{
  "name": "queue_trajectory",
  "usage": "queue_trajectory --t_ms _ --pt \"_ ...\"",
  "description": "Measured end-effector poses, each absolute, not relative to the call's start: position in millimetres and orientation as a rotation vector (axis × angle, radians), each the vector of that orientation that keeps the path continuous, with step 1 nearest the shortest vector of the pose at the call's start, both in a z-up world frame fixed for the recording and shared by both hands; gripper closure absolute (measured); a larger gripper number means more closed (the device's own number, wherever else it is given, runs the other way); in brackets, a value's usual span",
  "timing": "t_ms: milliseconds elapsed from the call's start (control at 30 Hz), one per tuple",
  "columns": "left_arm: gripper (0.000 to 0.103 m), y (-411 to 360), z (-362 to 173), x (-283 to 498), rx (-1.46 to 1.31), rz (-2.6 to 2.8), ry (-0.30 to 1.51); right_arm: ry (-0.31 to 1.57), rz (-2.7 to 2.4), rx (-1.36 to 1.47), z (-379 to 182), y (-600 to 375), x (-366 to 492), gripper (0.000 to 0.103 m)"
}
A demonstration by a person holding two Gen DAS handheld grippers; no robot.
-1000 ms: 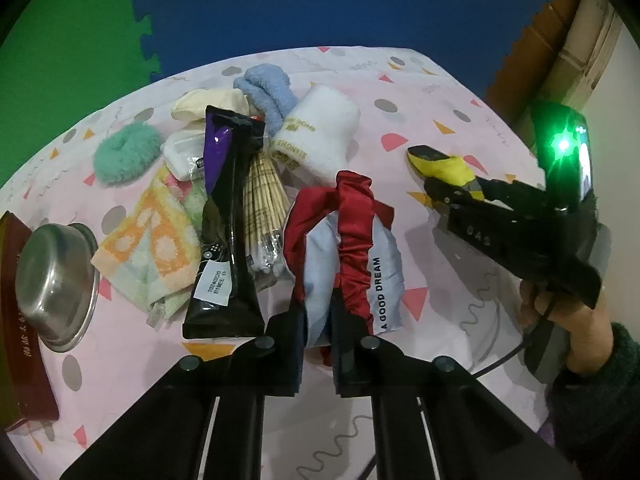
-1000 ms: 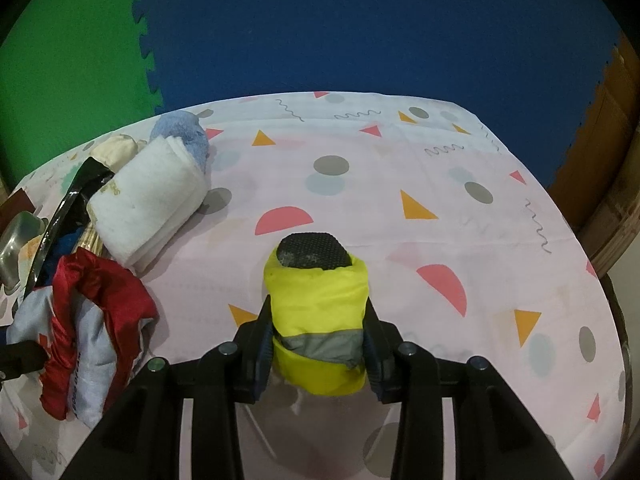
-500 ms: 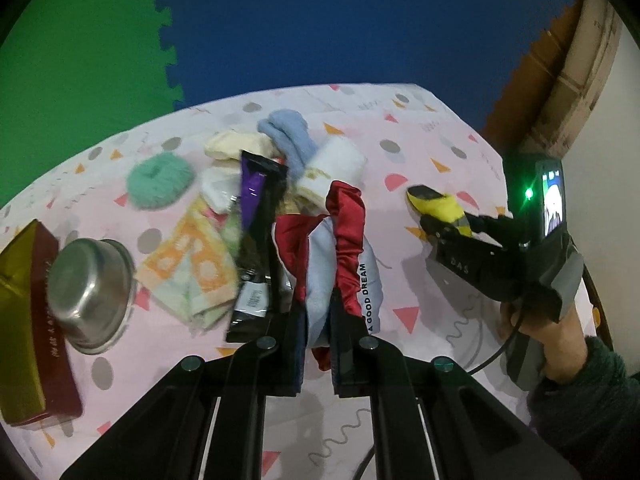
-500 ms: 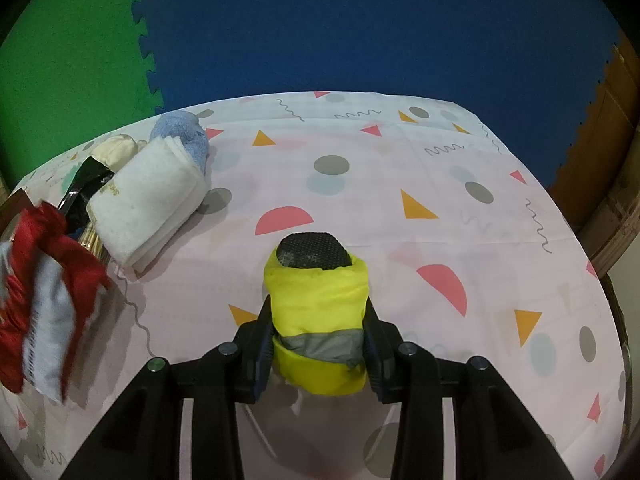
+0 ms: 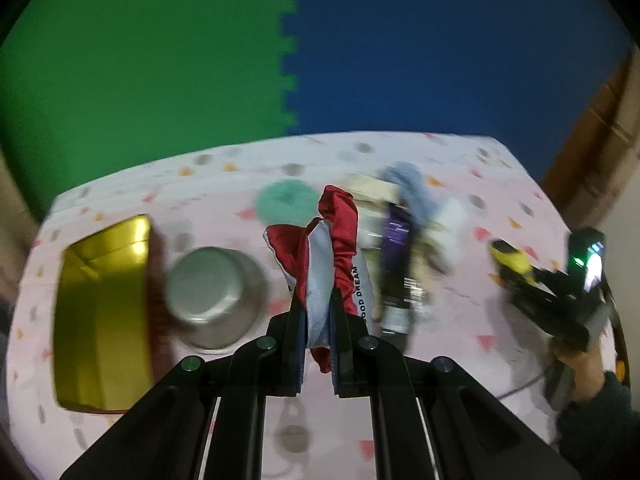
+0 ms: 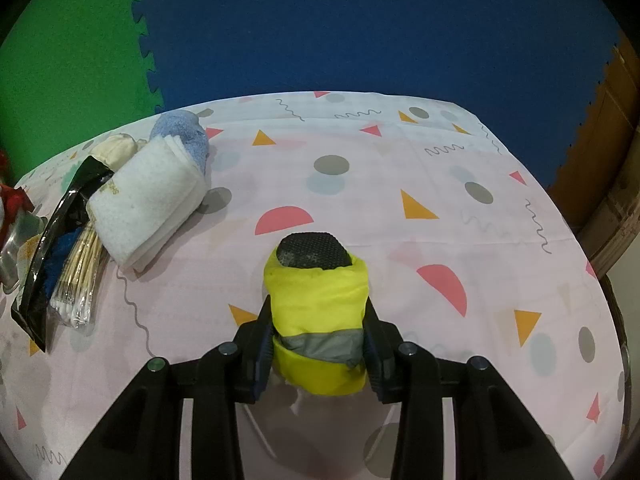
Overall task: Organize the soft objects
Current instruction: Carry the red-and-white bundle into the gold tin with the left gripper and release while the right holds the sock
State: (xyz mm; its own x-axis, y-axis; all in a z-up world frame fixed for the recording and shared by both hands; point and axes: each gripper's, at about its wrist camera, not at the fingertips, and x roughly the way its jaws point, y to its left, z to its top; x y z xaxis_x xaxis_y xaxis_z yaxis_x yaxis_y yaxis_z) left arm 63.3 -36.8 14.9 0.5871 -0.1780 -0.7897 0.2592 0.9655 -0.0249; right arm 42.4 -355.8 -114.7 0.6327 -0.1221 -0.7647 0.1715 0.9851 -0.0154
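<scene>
The left gripper (image 5: 316, 304) is clamping tight on a red and pale-blue fabric pouch (image 5: 326, 256), which is hanging clear above the patterned tablecloth (image 5: 224, 176); part of the pouch's lettering is being hidden by the near finger. Taking that pouch as the landmark: just to its left an upturned steel bowl (image 5: 216, 294) is sitting, and beyond that an open gold box (image 5: 100, 312), both smeared by motion blur. To its right a dark purple packet (image 5: 396, 268) is lying, with a blue towel (image 5: 412, 192) and a white bundle (image 5: 452, 216) behind it, too blurred to read. Behind the pouch a teal scrunchie (image 5: 286, 200) is showing, partly covered.

Far right of the pouch, the right gripper (image 6: 318, 320) is squeezing a yellow rolled bundle with a grey band (image 6: 320, 320); its lower end is being cut off by the fingers. A sleeved hand (image 5: 576, 364) is gripping that tool's handle.
</scene>
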Motion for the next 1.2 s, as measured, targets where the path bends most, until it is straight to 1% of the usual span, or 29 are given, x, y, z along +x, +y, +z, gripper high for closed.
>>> queue_trajectory --t_ms 333,567,867,1200 --pt "0.095 64 17 84 0.075 0.026 0.892 0.870 -0.169 0.059 -115 -356 43 0.064" --pt "0.095 121 -1 99 0.046 0.170 0.924 0.869 -0.170 0.059 -115 -356 43 0.064" --pt "0.094 162 -31 127 0.071 0.220 0.986 0.869 -0.170 0.059 -115 -356 43 0.064" --pt "0.093 189 -57 151 0.078 0.273 1.034 0.869 -0.172 0.056 -115 -356 43 0.064"
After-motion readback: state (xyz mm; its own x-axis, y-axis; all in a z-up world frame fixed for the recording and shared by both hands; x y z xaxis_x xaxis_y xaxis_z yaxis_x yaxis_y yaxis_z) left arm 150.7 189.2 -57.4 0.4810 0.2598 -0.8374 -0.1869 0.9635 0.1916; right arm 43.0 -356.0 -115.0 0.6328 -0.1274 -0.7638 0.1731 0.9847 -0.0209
